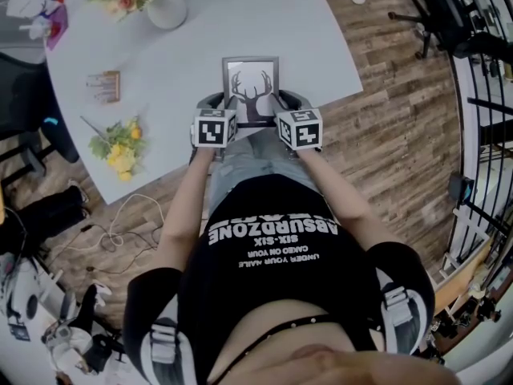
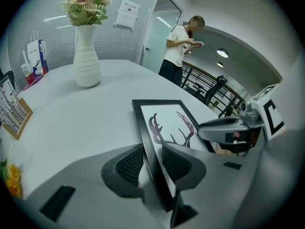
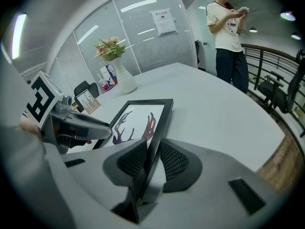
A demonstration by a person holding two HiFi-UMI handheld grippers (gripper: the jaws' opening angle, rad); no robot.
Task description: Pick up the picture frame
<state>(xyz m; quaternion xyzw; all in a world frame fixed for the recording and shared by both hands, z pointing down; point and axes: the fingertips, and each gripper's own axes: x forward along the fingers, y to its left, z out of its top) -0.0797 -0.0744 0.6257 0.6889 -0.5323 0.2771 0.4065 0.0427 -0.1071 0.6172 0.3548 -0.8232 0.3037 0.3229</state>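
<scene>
Black picture frame [image 1: 251, 79], head view: at the table's [image 1: 321, 38] 6 o'clock edge. Left gripper view: left gripper [image 2: 152, 163] clamped on the frame's left rail, jaws slightly apart. Right gripper view: right gripper [image 3: 152, 159] likewise on the right rail. Gripped, I judge; the lift remains.

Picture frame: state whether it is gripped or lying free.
Gripped: the left gripper clamps one side edge of the picture frame, the right gripper the other. Lifted off the table or not: cannot tell.

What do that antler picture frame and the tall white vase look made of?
The picture frame looks like matte black painted wood or plastic: dull border, no grain visible. The vase looks like glazed ceramic, perhaps plastic: white, smooth, faintly shiny.
</scene>
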